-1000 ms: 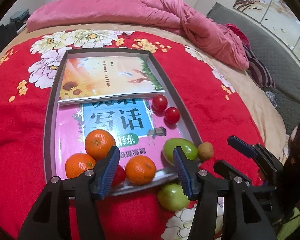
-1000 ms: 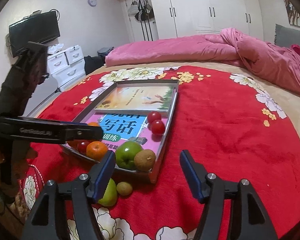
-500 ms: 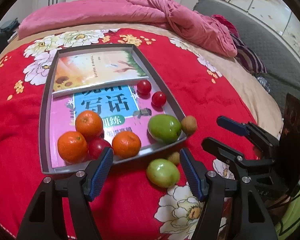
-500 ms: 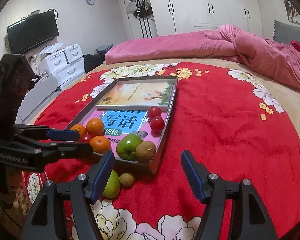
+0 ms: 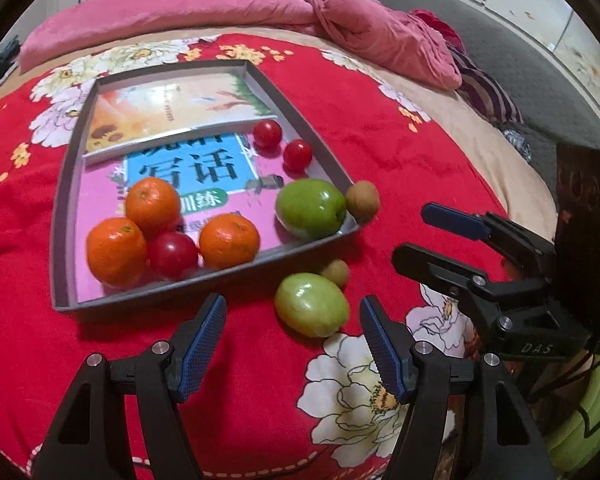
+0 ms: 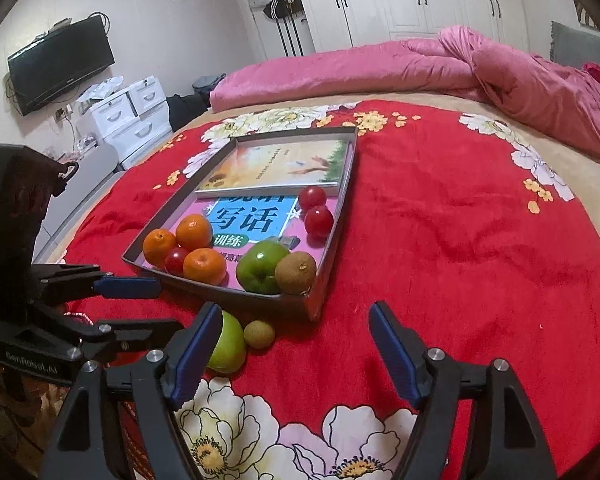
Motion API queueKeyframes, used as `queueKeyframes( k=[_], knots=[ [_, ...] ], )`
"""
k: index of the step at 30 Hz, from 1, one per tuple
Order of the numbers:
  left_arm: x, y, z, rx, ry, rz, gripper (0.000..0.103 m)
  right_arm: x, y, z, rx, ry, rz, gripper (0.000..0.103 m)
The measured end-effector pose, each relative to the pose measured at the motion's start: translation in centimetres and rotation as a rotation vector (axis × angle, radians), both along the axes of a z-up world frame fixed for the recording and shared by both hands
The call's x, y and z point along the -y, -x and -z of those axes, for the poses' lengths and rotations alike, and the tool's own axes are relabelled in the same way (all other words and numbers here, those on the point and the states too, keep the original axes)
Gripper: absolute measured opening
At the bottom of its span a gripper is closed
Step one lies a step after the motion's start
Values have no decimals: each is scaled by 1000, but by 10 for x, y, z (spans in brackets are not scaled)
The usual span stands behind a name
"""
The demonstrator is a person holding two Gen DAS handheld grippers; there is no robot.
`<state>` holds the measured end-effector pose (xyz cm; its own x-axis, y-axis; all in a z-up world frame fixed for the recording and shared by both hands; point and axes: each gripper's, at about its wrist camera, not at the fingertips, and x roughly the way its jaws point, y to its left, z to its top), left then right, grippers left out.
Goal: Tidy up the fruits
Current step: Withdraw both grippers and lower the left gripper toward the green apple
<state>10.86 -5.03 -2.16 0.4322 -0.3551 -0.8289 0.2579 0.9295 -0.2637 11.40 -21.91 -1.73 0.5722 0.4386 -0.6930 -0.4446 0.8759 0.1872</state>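
Left wrist view. Bed with red floral blanket [image 5: 380, 168]; pink quilt [image 5: 284, 4] at far side. Grey tray [image 5: 60, 216] on blanket, lined with two books. In tray: three oranges [image 5: 152, 202] clustered around a red tomato [image 5: 173, 254]; two cherry tomatoes [image 5: 266, 134] near right wall; green apple [image 5: 311, 208] at near right corner with a kiwi [image 5: 363, 200] at that corner. On blanket outside tray: second green apple [image 5: 311, 310], small kiwi [image 5: 335, 273] touching it. Left gripper [image 5: 292, 344] fingers spread apart, empty, near loose apple.

Right wrist view. Bedroom: white wardrobes [image 6: 400, 0], wall television [image 6: 60, 64], white drawers [image 6: 128, 114]. Right gripper [image 6: 294, 350] fingers apart, empty, above blanket just before tray's near corner.
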Motion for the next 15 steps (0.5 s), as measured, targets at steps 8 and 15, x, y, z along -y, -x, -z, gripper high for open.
queueKeyframes(
  k=[8,15],
  knots=[
    [16,-1,21,-25,-22,57,71,0,-3,7,-40,10,-8,75],
    [23,-9,28,6,-23,76,70,-2,-6,12,-76,0,-30,75]
  ],
)
